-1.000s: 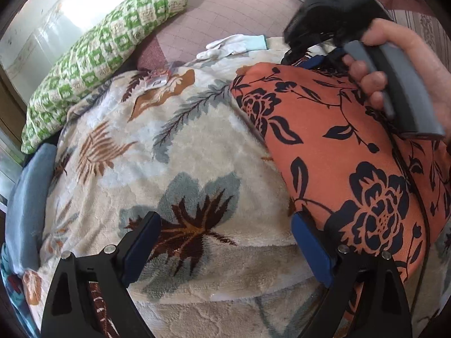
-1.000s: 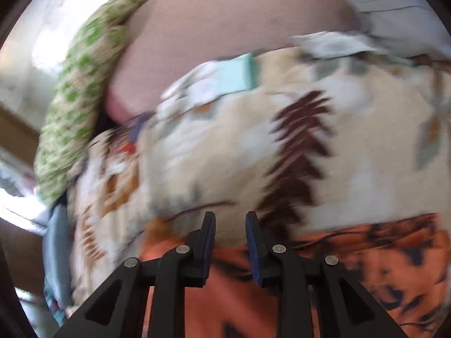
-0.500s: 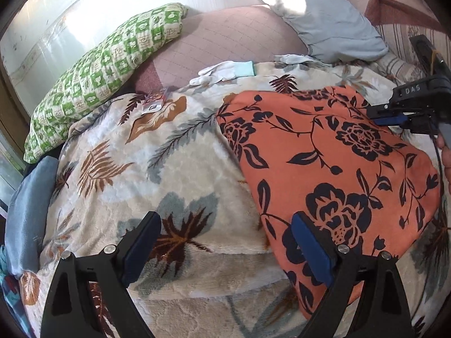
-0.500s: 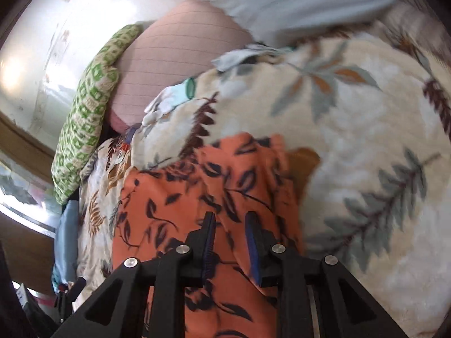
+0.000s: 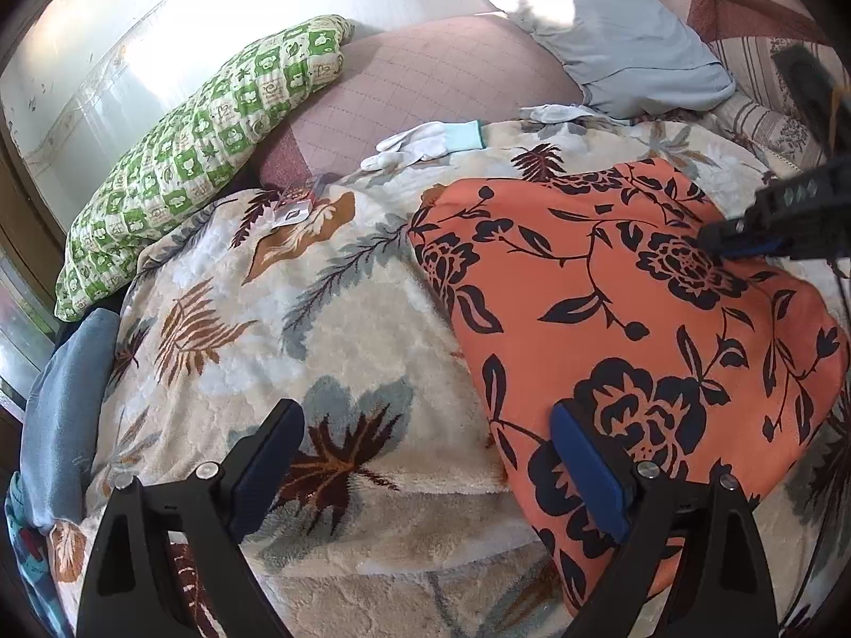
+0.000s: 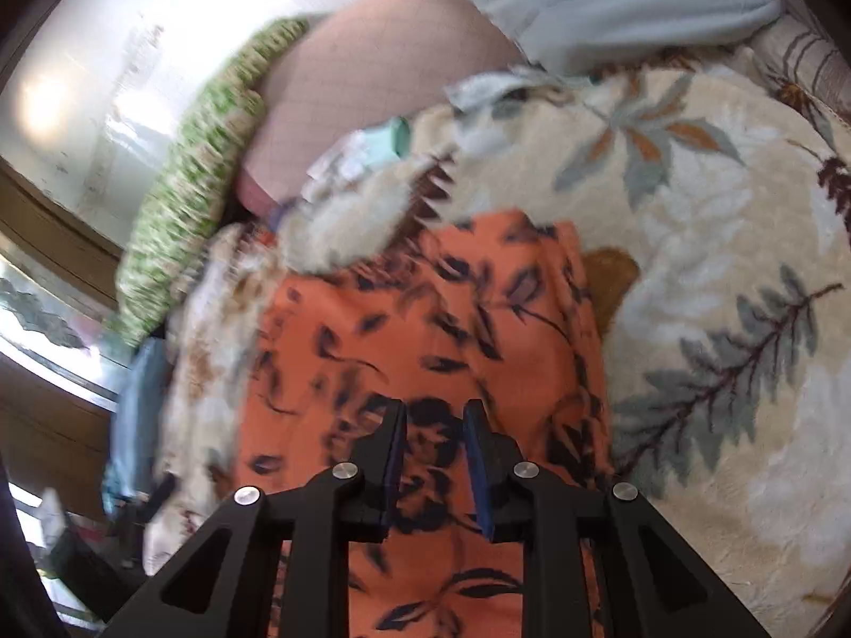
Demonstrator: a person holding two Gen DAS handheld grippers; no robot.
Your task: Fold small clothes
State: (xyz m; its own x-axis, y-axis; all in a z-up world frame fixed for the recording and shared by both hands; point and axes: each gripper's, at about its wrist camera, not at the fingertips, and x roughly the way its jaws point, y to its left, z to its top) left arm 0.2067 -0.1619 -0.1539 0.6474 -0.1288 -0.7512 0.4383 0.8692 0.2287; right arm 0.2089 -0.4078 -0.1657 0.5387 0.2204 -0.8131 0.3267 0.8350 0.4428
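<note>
An orange garment with a black flower print (image 5: 627,319) lies folded flat on the leaf-patterned blanket (image 5: 298,329), at the right of the left wrist view. My left gripper (image 5: 425,452) is open and empty above the blanket, its right finger over the garment's near left edge. My right gripper (image 5: 712,242) hovers over the garment's far right part. In the right wrist view the garment (image 6: 436,329) fills the middle, and the right gripper (image 6: 433,425) stands over it with a narrow gap between the jaws, holding nothing.
A green checked pillow (image 5: 202,138), a pink quilted cushion (image 5: 436,74) and a grey pillow (image 5: 627,37) lie at the far side. White gloves (image 5: 425,143) and a small packet (image 5: 295,207) rest on the blanket. A blue cloth (image 5: 64,404) hangs at the left.
My right gripper let the garment's edge down on the right and pulled back, so the garment now lies flat. My left gripper stayed open in place.
</note>
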